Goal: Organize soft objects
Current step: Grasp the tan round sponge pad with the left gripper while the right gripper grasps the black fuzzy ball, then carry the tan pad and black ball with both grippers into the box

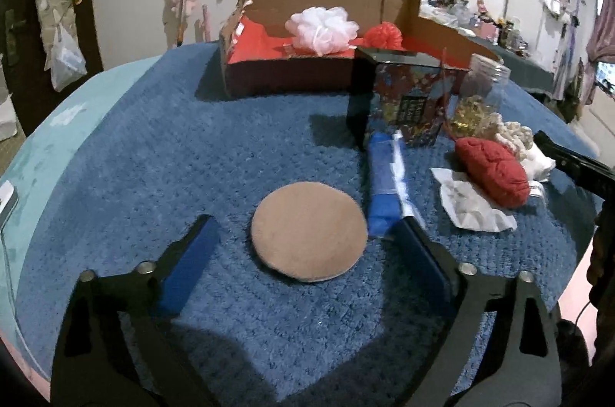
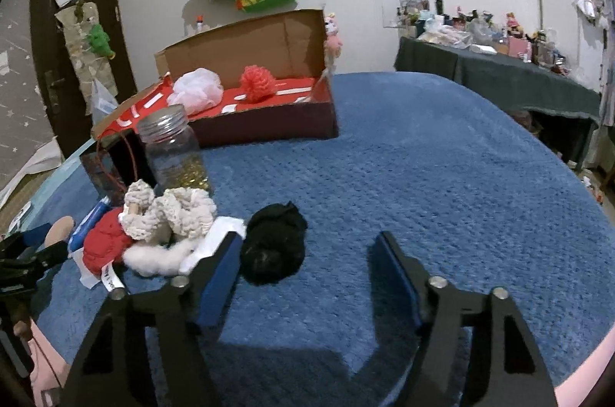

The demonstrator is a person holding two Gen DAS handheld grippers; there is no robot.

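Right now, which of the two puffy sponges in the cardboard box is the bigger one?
The white mesh pouf, on the left of the box. The red one beside it is clearly smaller and rounder.

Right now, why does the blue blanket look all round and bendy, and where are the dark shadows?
Left wrist view: the fisheye lens curves the blue blanket and darkens the corners; the cardboard box casts a shadow forward. Right wrist view: same bending; shadow lies below the right gripper; the far clutter is blurry.

Two wrist views, low over the blue blanket (image 1: 269, 138)
Both face 12 o'clock toward the cardboard box (image 2: 246, 61); both share the glass jar (image 1: 482, 92).
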